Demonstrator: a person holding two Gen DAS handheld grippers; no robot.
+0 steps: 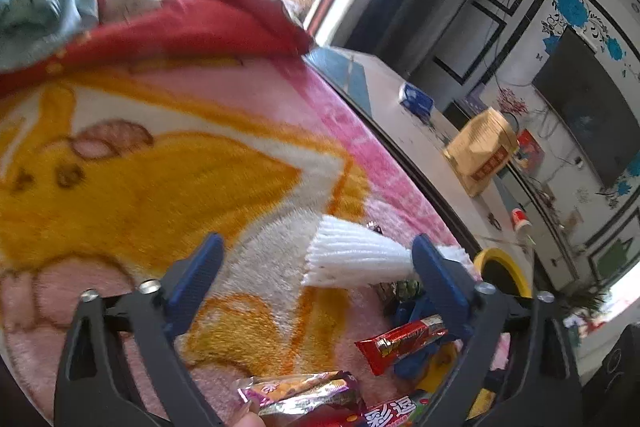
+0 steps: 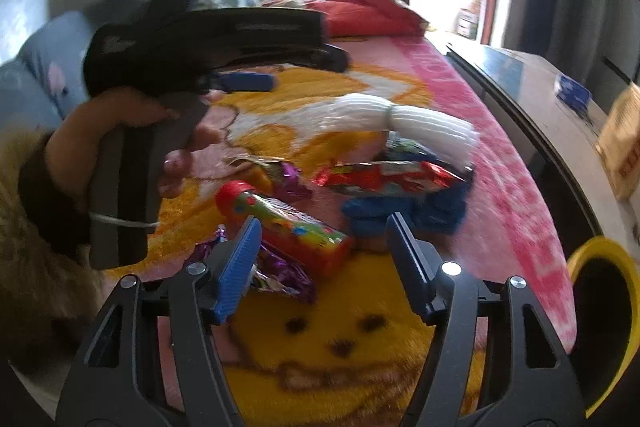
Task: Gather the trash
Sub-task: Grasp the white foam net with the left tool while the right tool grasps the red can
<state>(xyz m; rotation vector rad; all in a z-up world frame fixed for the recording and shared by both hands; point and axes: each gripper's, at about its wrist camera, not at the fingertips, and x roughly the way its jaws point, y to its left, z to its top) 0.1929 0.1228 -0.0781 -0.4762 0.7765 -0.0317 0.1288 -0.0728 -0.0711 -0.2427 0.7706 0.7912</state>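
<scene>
Because the trash lies heaped near the bed's right edge, just beside the yellow-rimmed bin (image 2: 600, 323), both grippers face it released. The right gripper (image 2: 324, 247) has its jaws spread before the candy tube (image 2: 288, 227) and purple wrappers (image 2: 280, 275). The left gripper (image 1: 316, 267) hangs spread above the blanket (image 1: 160, 167), nearest the white foam netting (image 1: 352, 255) and red wrapper (image 1: 400, 343).

Pink and yellow plush cartoon-print blanket (image 1: 168, 163) covers the bed. Crumpled red fabric (image 1: 208, 23) lies at its far end, with light blue cloth (image 1: 44, 7) beside it. A tan paper bag (image 1: 480, 151) and small blue box (image 1: 416, 99) stand on the white side counter (image 1: 380, 83). A dark wall-mounted screen (image 1: 588, 107) hangs beyond.
</scene>
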